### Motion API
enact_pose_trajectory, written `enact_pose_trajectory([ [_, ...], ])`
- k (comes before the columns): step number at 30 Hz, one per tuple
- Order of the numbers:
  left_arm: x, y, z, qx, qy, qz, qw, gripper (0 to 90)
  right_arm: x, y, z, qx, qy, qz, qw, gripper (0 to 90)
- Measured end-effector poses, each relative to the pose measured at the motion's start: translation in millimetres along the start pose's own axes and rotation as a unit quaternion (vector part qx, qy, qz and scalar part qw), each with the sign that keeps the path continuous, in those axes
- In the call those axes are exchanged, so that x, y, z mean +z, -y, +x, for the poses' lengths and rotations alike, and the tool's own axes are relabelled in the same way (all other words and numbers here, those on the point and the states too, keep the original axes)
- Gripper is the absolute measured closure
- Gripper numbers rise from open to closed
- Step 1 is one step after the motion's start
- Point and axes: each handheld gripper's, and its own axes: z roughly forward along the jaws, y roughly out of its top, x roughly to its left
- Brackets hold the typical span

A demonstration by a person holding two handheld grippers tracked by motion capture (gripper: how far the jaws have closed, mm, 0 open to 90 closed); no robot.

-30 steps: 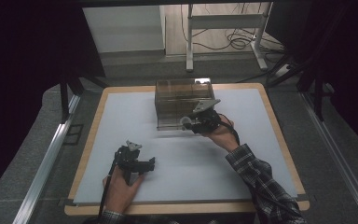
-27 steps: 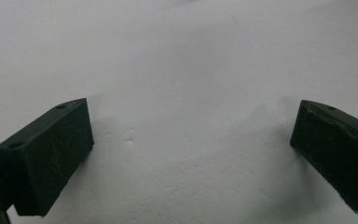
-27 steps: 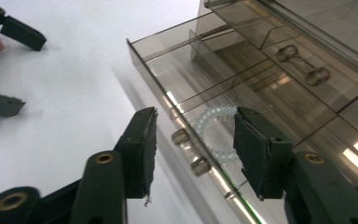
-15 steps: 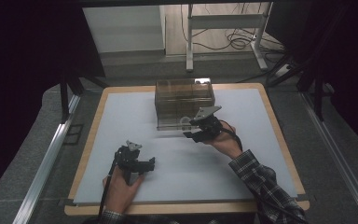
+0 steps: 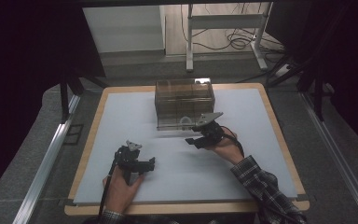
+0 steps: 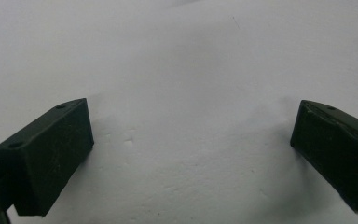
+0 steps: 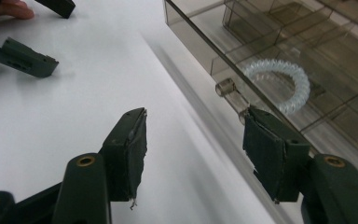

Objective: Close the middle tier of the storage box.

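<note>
A smoky see-through box [image 5: 184,100] with inner compartments stands at the table's far middle. Inside, near its front wall, lies a clear spiral ring [image 7: 279,84]; a small clear knob [image 7: 225,87] sticks out of that wall. My right gripper [image 5: 195,139] hovers just in front of the box, off its right front corner. Its jaws [image 7: 196,135] are open with only bare table between them, and they have just been opening. My left gripper [image 5: 147,164] rests low at the near left, open wide over the white surface [image 6: 191,144], holding nothing.
The white table mat [image 5: 121,121] lies on a wooden board [image 5: 279,121]. The left gripper's jaw [image 7: 25,58] and a fingertip show at the top left of the right gripper view. Metal rails and stand legs lie beyond the table's edges.
The right gripper has drawn back from the box's front toward the person and sunk a little, its jaws wider apart. The left gripper has stayed put.
</note>
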Motion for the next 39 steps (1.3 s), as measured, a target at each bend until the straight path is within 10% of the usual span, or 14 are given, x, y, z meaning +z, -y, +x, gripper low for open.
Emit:
enact_pose_trajectory([
  [39,0.0,0.0,0.0,0.000,0.000,0.000,1.0000,0.0,27.7,8.4,-8.8,0.015,-0.002,0.014,0.9998,38.7],
])
